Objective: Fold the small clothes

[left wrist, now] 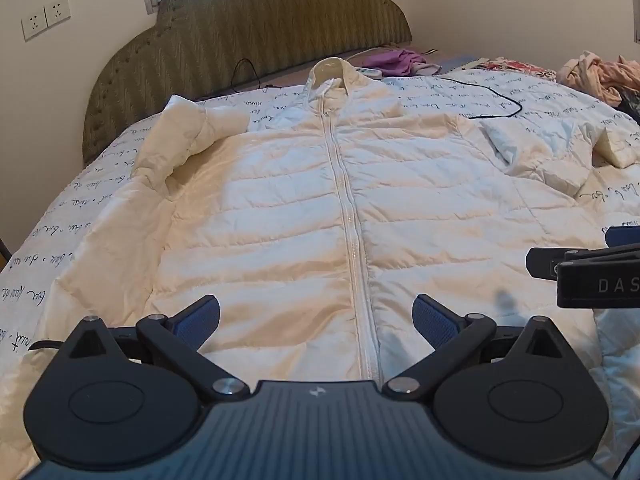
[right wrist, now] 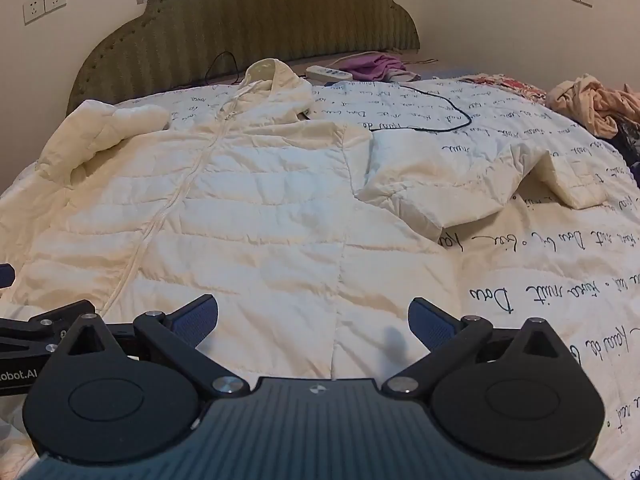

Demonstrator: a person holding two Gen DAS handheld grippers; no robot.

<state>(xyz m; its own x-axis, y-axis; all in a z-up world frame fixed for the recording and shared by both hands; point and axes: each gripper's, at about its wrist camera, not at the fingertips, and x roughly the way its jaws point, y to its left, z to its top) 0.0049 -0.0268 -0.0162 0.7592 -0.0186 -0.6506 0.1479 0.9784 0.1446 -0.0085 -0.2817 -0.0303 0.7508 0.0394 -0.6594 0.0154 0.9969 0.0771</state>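
A cream quilted jacket (left wrist: 304, 208) lies face up on the bed, zipped, collar toward the headboard. Its left sleeve (left wrist: 180, 136) is bunched up near the shoulder; the other sleeve (right wrist: 480, 176) sprawls out to the right. My left gripper (left wrist: 316, 320) hovers open over the jacket's hem near the zipper (left wrist: 352, 232), nothing between its blue pads (left wrist: 198, 322). In the right wrist view the jacket (right wrist: 248, 216) fills the left and middle. My right gripper (right wrist: 312, 320) stands open above the hem's right side, empty. Part of the right gripper (left wrist: 592, 276) shows at the left view's right edge.
The bed cover (right wrist: 540, 264) is white with black handwriting print. A black cable (right wrist: 440, 116) loops past the jacket's shoulder. A purple garment (right wrist: 372, 65) and a white power strip (right wrist: 328, 74) lie by the green headboard (right wrist: 260, 16). Pink clothes (right wrist: 592, 104) are piled at the far right.
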